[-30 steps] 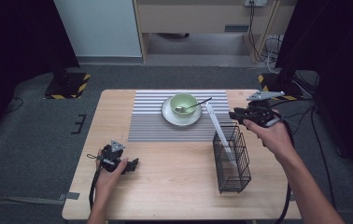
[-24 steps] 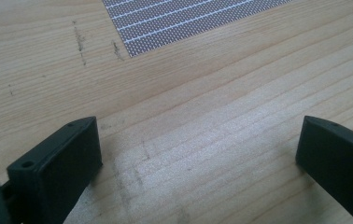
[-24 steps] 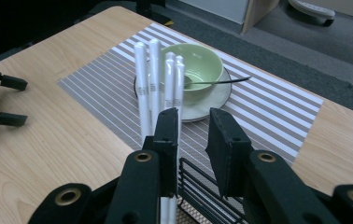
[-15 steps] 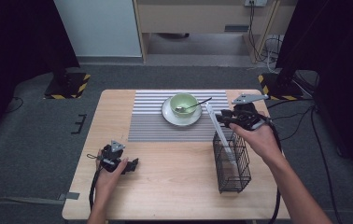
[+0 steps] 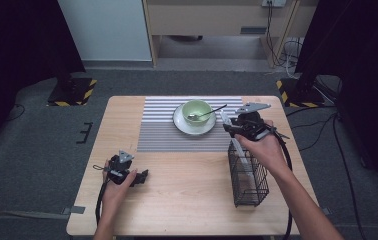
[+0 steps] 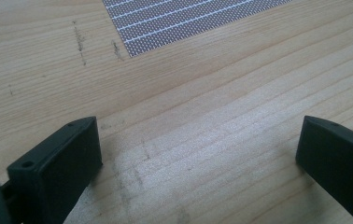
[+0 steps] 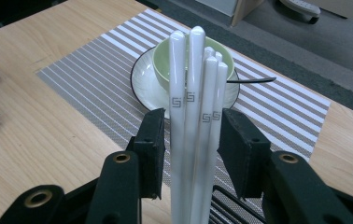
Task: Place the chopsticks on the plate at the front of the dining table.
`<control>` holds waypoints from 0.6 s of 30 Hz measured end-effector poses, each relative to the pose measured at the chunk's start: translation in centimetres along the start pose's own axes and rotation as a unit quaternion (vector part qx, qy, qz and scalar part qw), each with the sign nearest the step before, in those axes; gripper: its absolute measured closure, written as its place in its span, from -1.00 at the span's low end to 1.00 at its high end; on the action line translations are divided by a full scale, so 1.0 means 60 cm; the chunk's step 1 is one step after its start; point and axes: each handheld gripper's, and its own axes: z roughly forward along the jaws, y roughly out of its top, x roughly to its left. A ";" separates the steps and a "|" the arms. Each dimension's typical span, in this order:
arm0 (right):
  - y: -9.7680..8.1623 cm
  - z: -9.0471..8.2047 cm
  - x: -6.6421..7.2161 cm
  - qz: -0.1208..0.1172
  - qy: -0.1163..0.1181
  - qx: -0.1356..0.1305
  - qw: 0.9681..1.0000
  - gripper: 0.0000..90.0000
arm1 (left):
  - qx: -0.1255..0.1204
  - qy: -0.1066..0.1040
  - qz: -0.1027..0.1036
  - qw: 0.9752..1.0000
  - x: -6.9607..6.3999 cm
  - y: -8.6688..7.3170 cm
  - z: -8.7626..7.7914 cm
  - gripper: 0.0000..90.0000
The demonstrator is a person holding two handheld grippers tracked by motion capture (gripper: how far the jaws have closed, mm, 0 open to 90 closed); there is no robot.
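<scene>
One wooden table with a striped placemat at its far side; black wire basket stands right of centre. White saucer on the mat holds a green bowl with a spoon. Right gripper over the basket's far end, clenched on a bundle of white chopsticks. Left gripper rests near-left on bare wood, jaws spread, grasping nothing

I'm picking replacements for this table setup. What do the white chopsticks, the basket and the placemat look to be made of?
Chopsticks: smooth glossy white with small printed grey logos, probably plastic or melamine, maybe ceramic. Basket: thin black wire grid, likely coated metal. Placemat: grey and white stripes with a fine mesh texture, apparently woven vinyl or fabric.
</scene>
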 end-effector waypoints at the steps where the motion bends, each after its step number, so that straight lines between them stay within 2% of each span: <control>1: -0.001 0.003 0.001 0.001 -0.002 -0.001 1.000 0.39 | 0.000 0.000 0.000 1.000 0.000 0.000 0.000 -1.00; 6: -0.004 0.010 0.003 0.000 -0.009 -0.004 1.000 0.45 | 0.000 0.000 0.000 1.000 0.000 0.000 0.000 -1.00; 12: -0.008 0.012 0.002 0.003 -0.011 -0.013 1.000 0.63 | 0.000 0.000 0.000 1.000 0.000 0.000 0.000 -1.00; 18: -0.009 0.005 -0.004 0.011 0.003 -0.020 1.000 0.70 | 0.000 0.000 0.000 1.000 0.000 0.000 0.000 -1.00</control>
